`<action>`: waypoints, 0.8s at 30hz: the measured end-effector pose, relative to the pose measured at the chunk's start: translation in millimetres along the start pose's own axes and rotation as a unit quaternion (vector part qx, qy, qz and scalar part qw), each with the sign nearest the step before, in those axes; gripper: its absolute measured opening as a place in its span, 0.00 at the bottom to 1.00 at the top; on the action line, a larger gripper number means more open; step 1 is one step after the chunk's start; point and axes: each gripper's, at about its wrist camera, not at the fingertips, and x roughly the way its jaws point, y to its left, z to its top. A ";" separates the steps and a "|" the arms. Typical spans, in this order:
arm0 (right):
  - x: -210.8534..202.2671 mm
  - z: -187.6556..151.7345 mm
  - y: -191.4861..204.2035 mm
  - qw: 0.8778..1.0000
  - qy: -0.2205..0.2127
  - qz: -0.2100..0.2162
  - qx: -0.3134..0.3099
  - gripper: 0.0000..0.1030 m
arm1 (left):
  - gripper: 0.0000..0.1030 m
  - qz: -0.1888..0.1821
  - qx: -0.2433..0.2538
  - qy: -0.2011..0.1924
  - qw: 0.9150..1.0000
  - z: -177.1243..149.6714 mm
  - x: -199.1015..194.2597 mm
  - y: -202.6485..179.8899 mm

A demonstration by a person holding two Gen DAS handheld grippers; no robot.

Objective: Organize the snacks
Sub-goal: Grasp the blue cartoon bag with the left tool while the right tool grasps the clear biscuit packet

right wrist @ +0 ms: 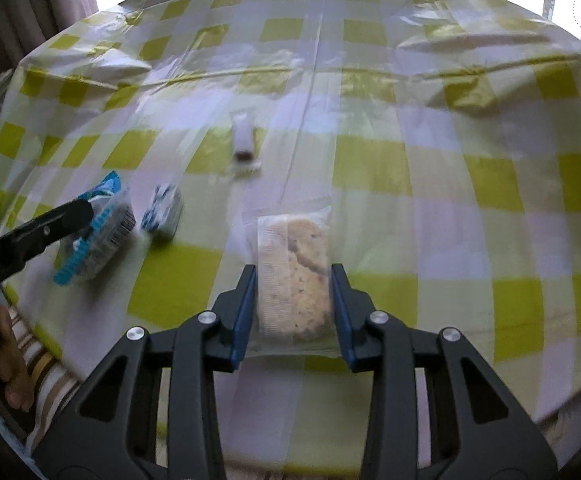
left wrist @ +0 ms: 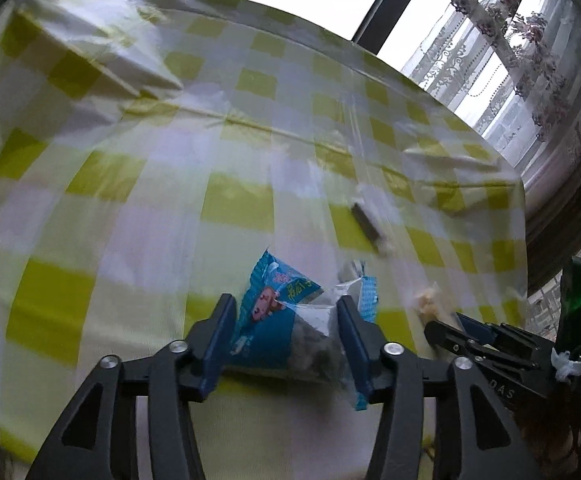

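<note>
A blue snack packet [left wrist: 278, 320] with a cartoon print sits between the fingers of my left gripper [left wrist: 286, 312], which is shut on it; it looks sharp against the blurred cloth. The same blue packet [right wrist: 94, 240] shows at the left of the right wrist view under the left gripper [right wrist: 78, 212]. My right gripper [right wrist: 294, 280] is shut on a clear bag holding a pale cookie [right wrist: 294, 280]. In the left wrist view the right gripper [left wrist: 446, 328] shows low at the right with the cookie bag [left wrist: 426, 304] at its tips.
A yellow-and-white checked cloth [right wrist: 370, 160] covers the table. On it lie a small brown bar in clear wrap [right wrist: 244, 140] [left wrist: 370, 232] and a small blue-and-white packet [right wrist: 162, 212]. The table's right edge [left wrist: 522, 240] drops toward a curtained window [left wrist: 510, 60]. A hand [right wrist: 6, 360] shows at lower left.
</note>
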 end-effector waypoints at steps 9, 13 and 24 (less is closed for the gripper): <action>-5.3 -12.0 8.7 1.000 0.005 -0.009 -0.008 0.58 | 0.79 0.017 0.024 0.015 0.999 -9.4 -0.1 -11.9; -3.3 -11.3 7.3 1.000 0.004 -0.016 -0.004 0.65 | 0.80 0.035 0.045 0.023 0.998 -10.4 5.0 -18.8; -1.6 -8.8 14.6 0.999 -0.006 -0.020 -0.025 0.53 | 0.66 0.033 0.098 0.034 0.994 -10.9 15.4 -36.4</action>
